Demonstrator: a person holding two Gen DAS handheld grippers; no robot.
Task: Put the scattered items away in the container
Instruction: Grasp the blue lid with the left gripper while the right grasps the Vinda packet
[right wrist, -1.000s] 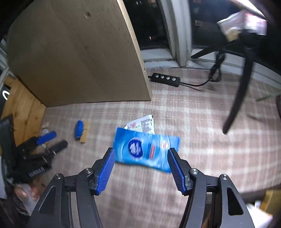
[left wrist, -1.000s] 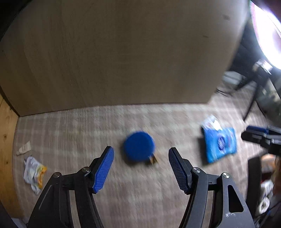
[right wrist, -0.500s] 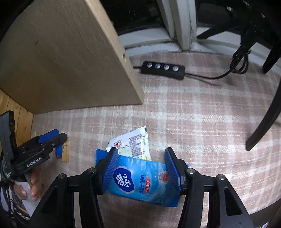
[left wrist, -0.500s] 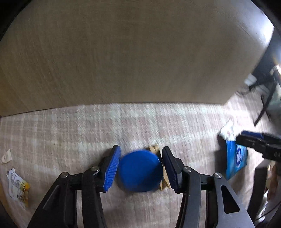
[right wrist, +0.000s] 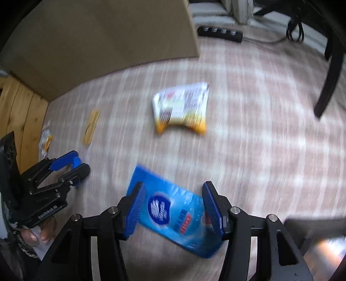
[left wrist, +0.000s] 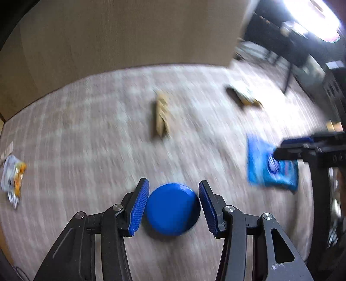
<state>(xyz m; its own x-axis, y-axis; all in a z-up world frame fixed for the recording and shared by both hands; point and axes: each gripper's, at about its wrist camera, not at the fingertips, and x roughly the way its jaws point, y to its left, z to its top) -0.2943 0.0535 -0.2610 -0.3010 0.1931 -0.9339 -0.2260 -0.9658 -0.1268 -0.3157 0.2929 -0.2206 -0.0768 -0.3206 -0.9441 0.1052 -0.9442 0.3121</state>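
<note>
Left gripper [left wrist: 174, 205] clamped on blue disc [left wrist: 173, 208] above checked carpet [left wrist: 86, 134], wooden clip [left wrist: 161, 116] beyond

I'm looking down at a pale plaid carpet [right wrist: 248, 134] in beige and pinkish stripes, blurred in both views. Ahead of me stands a big light-wood panel [left wrist: 129, 32], its bottom edge meeting the carpet. To my left there's a strip of honey-coloured wooden planks [right wrist: 19, 108]. Past the panel's right edge, a black power strip [right wrist: 220, 33] lies on the floor by a white window frame [right wrist: 237, 10], its cable trailing off right. A dark chair leg [right wrist: 328, 77] slants down onto the carpet. Bright light [left wrist: 313, 19] glares top right of my left view.
</note>
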